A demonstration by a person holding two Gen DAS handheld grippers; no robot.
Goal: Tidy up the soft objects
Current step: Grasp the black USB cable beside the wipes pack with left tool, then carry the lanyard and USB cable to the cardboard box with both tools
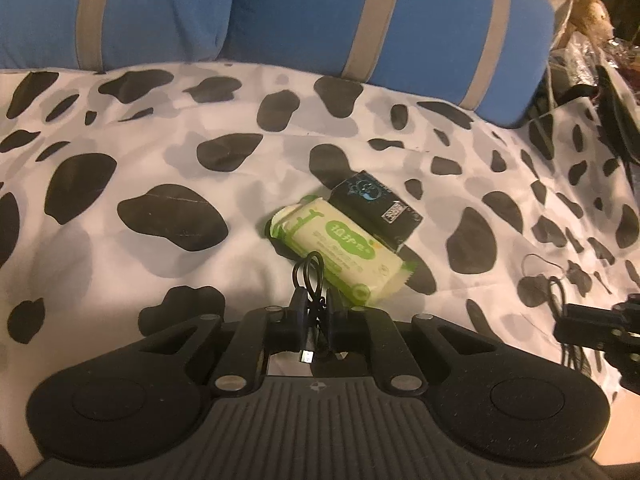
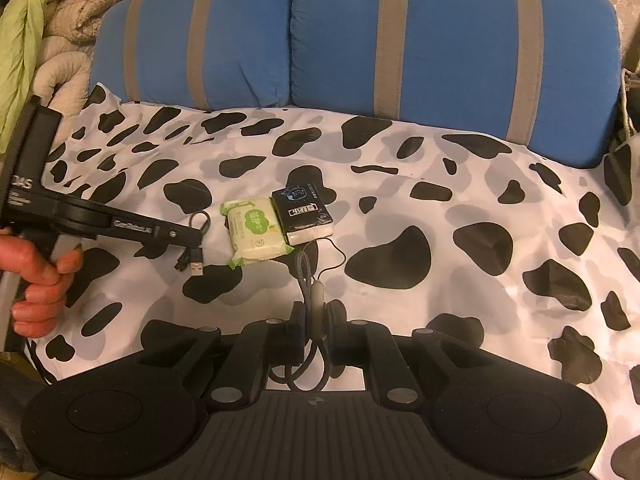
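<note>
A green wet-wipes pack [image 1: 340, 254] [image 2: 256, 232] and a black tissue pack [image 1: 378, 204] [image 2: 303, 210] lie side by side, touching, on a cow-print sheet [image 1: 160, 140] [image 2: 440, 200]. My left gripper [image 1: 314, 304] [image 2: 196, 236] is shut on a short black USB cable [image 1: 310, 276] [image 2: 192, 262], just left of the wipes pack. My right gripper [image 2: 316, 312] [image 1: 576, 320] is shut on a grey cord with a thin earphone wire [image 2: 310, 280], held above the sheet in front of the packs.
Two blue pillows with grey stripes [image 1: 320, 20] [image 2: 440, 40] lie at the far edge of the sheet. Quilts and a green blanket [image 2: 40, 20] pile at the far left. Bags and clutter [image 1: 592, 60] sit at the far right.
</note>
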